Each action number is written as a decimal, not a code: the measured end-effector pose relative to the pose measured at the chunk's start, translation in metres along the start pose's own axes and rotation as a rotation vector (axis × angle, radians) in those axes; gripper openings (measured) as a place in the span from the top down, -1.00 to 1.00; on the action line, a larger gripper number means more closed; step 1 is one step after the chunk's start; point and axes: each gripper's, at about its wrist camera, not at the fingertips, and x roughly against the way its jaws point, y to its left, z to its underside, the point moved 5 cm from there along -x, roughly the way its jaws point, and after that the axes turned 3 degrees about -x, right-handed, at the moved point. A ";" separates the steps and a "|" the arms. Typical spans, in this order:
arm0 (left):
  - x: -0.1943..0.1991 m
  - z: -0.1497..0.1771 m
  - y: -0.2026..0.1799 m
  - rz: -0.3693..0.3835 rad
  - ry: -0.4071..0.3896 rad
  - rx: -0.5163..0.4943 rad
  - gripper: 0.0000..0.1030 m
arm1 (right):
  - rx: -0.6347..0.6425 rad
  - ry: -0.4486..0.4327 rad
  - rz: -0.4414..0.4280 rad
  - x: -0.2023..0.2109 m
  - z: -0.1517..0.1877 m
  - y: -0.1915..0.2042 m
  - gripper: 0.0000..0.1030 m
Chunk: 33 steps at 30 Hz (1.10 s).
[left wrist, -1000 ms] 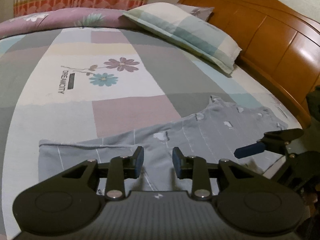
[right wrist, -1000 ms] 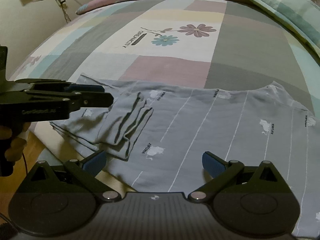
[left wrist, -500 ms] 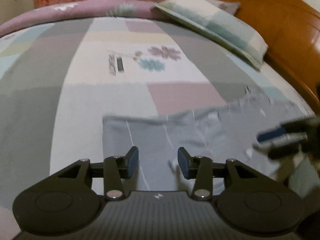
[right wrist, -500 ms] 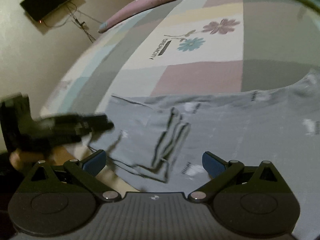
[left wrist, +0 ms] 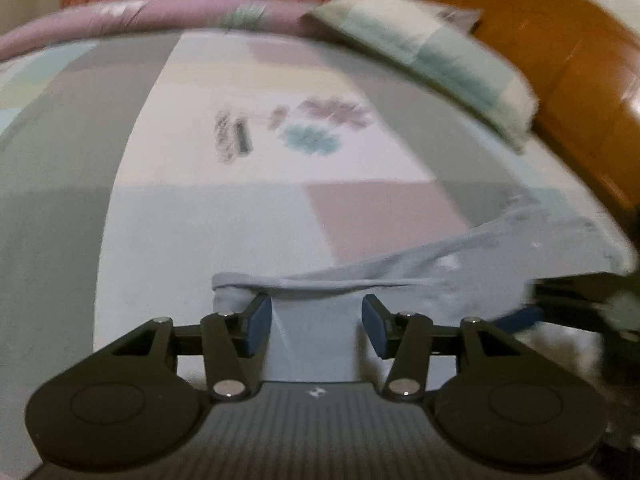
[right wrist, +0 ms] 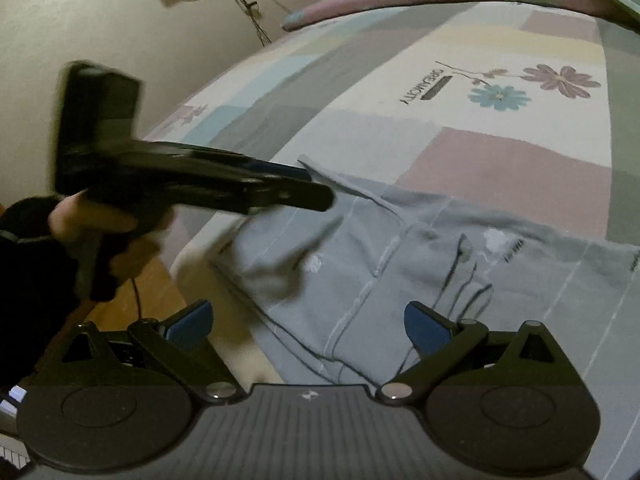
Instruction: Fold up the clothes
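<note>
Your shirt (right wrist: 460,280) lies flat on the bed (right wrist: 500,168), along its near edge. The pillow (left wrist: 432,60) sits behind it, against the headboard (left wrist: 568,80). Your left gripper (right wrist: 320,188) hangs over the shirt's left corner; your right gripper (right wrist: 308,320) is over the near hem.

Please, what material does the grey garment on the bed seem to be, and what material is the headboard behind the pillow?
The grey garment looks like thin, soft knit cloth, perhaps cotton, matte: it lies limp, wrinkles and folds easily, with printed white lines and small figures. The headboard looks like solid wood with a glossy orange-brown varnish: it shows panel seams and bright reflections. The left view is blurred, so grain cannot be confirmed.
</note>
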 end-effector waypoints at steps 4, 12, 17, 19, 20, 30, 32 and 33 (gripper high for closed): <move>0.006 -0.003 0.001 0.008 -0.010 0.028 0.02 | -0.030 0.003 0.033 0.009 0.006 -0.007 -1.00; 0.027 0.041 -0.045 0.021 0.099 -0.158 -0.14 | 0.025 -0.008 0.239 0.049 0.022 -0.021 -1.00; 0.033 0.041 -0.057 0.000 0.101 -0.194 -0.26 | -0.014 0.048 0.343 0.056 0.043 -0.051 -1.00; 0.040 0.036 -0.069 0.025 0.070 -0.220 -0.26 | -0.010 0.032 0.349 0.060 0.048 -0.053 -1.00; 0.043 0.034 -0.075 0.033 0.058 -0.236 -0.27 | -0.014 0.028 0.349 0.062 0.050 -0.054 -1.00; 0.042 0.029 -0.135 0.080 0.037 -0.359 -0.41 | -0.052 -0.001 0.370 0.097 0.066 -0.054 -1.00; 0.040 0.032 -0.148 0.095 0.045 -0.398 -0.43 | -0.138 -0.057 0.388 0.123 0.074 -0.068 -1.00; 0.039 0.035 -0.155 0.109 0.050 -0.421 -0.44 | -0.183 -0.088 0.403 0.137 0.079 -0.077 -1.00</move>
